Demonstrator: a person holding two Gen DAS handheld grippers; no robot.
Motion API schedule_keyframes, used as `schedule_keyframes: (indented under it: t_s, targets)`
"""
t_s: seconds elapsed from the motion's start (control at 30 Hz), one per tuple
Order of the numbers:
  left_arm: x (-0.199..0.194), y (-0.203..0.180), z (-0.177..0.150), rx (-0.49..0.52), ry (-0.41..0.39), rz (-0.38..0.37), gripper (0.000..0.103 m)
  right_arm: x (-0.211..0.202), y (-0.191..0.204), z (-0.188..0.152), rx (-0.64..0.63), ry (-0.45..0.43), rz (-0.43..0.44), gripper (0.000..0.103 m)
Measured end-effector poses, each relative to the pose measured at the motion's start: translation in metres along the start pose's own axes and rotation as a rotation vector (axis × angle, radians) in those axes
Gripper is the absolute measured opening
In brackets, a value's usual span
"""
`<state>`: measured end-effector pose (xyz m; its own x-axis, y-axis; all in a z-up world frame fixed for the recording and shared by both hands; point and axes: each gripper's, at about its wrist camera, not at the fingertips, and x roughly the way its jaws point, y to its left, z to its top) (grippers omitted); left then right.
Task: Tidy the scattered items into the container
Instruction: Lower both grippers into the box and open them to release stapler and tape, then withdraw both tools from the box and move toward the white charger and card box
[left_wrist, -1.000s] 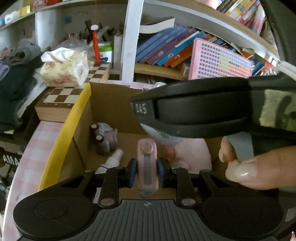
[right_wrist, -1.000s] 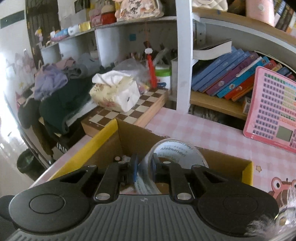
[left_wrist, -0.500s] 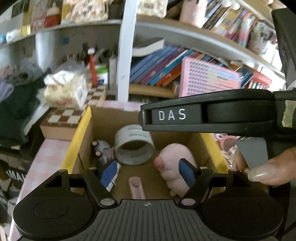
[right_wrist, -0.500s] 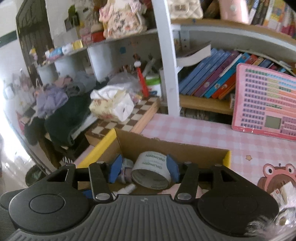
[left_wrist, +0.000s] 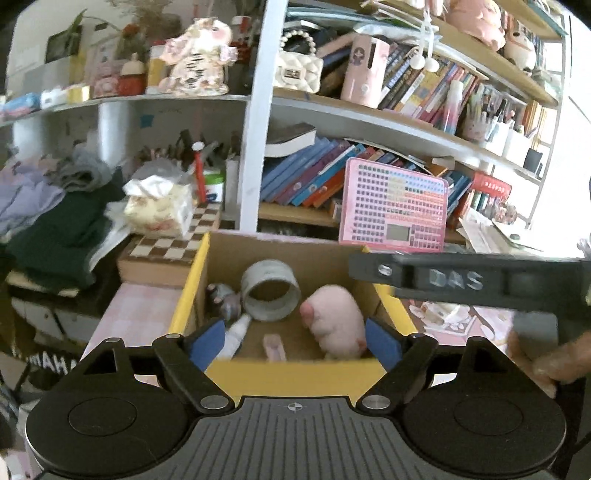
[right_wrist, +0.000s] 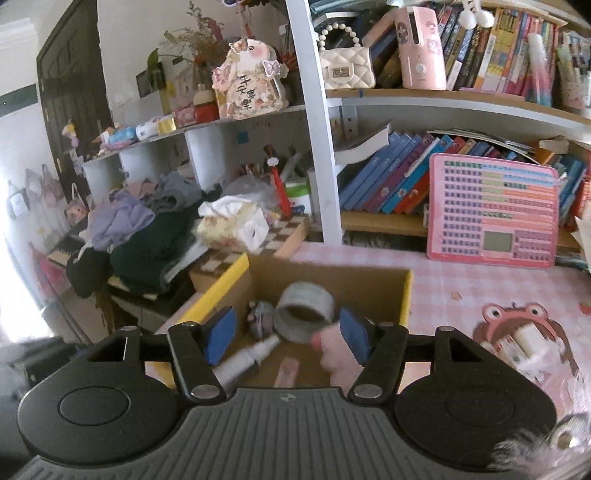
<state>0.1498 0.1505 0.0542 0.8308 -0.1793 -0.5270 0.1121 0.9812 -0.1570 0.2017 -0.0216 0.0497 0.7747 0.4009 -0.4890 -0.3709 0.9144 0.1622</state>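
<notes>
Open cardboard box (left_wrist: 192, 295), yellow-edged, on pink checked table (right_wrist: 480, 288). Inside: grey tape roll (left_wrist: 270, 290) on its side at back wall; pink plush (left_wrist: 334, 321) right; white bottle (left_wrist: 234, 334) and grey toy (left_wrist: 223, 297) left; pink clip (left_wrist: 274, 345) front.

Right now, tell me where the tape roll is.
The tape roll lies in the box near its far wall, between the grey toy car and the pink plush.

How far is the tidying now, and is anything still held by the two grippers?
Done: the cardboard box already holds a tape roll, a pink plush toy, a small pink case, a white bottle and a grey toy. In hand: nothing; the left gripper and right gripper have just been opening and hold nothing. Left: something white lies on the frog picture on the table.
</notes>
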Motion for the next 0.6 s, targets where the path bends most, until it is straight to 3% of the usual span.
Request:
schedule_keyframes:
  t_s: [0.3, 0.6]
  targets:
    - [-0.055, 0.010, -0.036, -0.029, 0.025, 0.012, 0.088, -0.065, 0.022, -0.055, -0.038, -0.005, -0.073, 0.060]
    - [-0.066, 0.002, -0.076, -0.013, 0.124, 0.012, 0.089, -0.095, 0.037, -0.116, -0.041, 0.059, -0.189, 0.061]
